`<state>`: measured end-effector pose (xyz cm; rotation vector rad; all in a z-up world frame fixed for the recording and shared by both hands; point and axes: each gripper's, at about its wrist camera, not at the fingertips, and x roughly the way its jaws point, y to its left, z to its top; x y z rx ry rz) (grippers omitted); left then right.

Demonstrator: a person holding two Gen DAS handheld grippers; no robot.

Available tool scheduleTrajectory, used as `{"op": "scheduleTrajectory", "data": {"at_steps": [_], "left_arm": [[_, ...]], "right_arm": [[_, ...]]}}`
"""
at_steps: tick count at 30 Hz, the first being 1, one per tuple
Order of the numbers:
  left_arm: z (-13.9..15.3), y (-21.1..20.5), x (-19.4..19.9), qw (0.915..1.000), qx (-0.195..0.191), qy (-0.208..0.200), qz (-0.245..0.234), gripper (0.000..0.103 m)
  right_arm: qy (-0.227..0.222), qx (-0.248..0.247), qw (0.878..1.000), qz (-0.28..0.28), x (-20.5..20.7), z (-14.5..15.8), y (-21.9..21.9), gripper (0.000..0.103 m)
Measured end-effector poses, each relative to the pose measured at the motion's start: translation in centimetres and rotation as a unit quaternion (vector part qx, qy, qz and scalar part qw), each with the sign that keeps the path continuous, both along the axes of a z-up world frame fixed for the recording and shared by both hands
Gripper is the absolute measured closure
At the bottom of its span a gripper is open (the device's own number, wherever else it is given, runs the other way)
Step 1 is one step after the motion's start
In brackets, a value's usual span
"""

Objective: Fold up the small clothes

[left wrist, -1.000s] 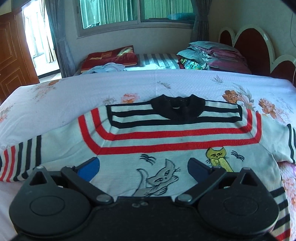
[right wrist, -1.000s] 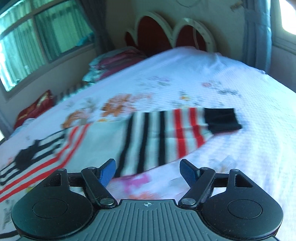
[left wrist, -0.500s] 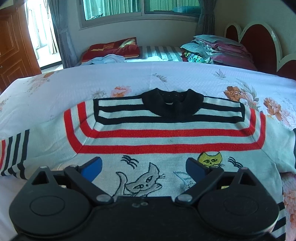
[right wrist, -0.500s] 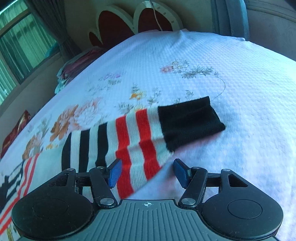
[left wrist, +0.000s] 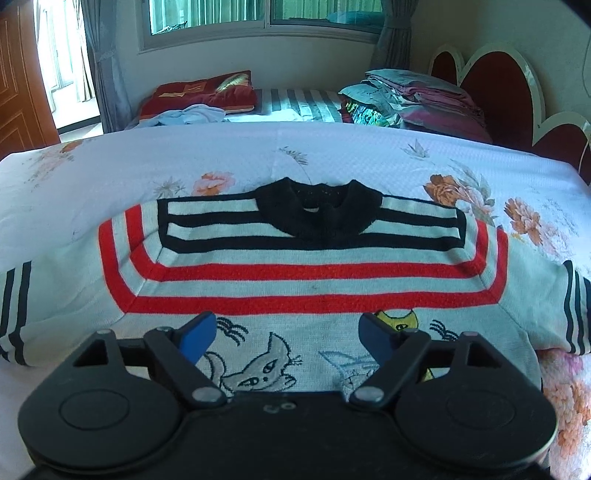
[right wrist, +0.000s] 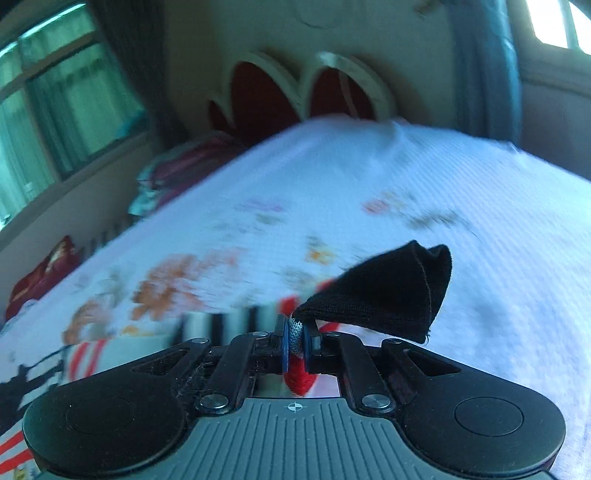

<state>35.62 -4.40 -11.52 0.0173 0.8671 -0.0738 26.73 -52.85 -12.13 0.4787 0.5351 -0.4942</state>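
A small knit sweater (left wrist: 295, 280) with red and black stripes, a black collar and cat pictures lies flat, front up, on the flowered bedspread (left wrist: 184, 158). My left gripper (left wrist: 286, 338) hovers over its lower front, jaws closing, the blue pads apart with the cat pictures between them and not pinched. In the right wrist view my right gripper (right wrist: 297, 341) is shut on the sweater's right sleeve (right wrist: 295, 380) just behind the black cuff (right wrist: 388, 295), which sticks up lifted off the bed.
A red and white headboard (left wrist: 517, 85) stands at the right. Folded bedding (left wrist: 417, 99) is stacked beyond the bed, beside a red cushion (left wrist: 199, 96) and a heap of pale cloth. A window (left wrist: 266, 14) and curtains are behind. A wooden door (left wrist: 18, 85) is at far left.
My right gripper slid along the sleeve to the cuff end, shut on it and lifted the cuff. My left gripper edged forward over the sweater and its pads drew somewhat closer together.
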Motion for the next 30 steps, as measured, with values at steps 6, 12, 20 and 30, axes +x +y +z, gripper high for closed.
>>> {"op": "scheduleTrajectory", "data": {"at_steps": [6, 12, 20, 30], "left_arm": [[1.1, 2.4, 0.0, 0.9997, -0.001, -0.019, 0.017, 0.02], [1.3, 6.7, 0.3, 0.9988, -0.028, -0.013, 0.039, 0.02], [0.2, 9.8, 0.6, 0.9964, -0.077, 0.004, 0.037, 0.02], [-4.3, 4.9, 3.8, 0.986, -0.142, 0.08, -0.036, 0.014]], "right_arm": [[-0.051, -0.042, 0.987, 0.146, 4.0, 4.7, 11.0, 0.096], [-0.038, -0.023, 0.952, 0.302, 7.5, 3.9, 25.2, 0.096], [0.045, 0.01, 0.924, 0.381, 9.0, -1.0, 35.0, 0.081], [0.046, -0.068, 0.947, 0.311, 2.4, 0.7, 29.1, 0.056]]}}
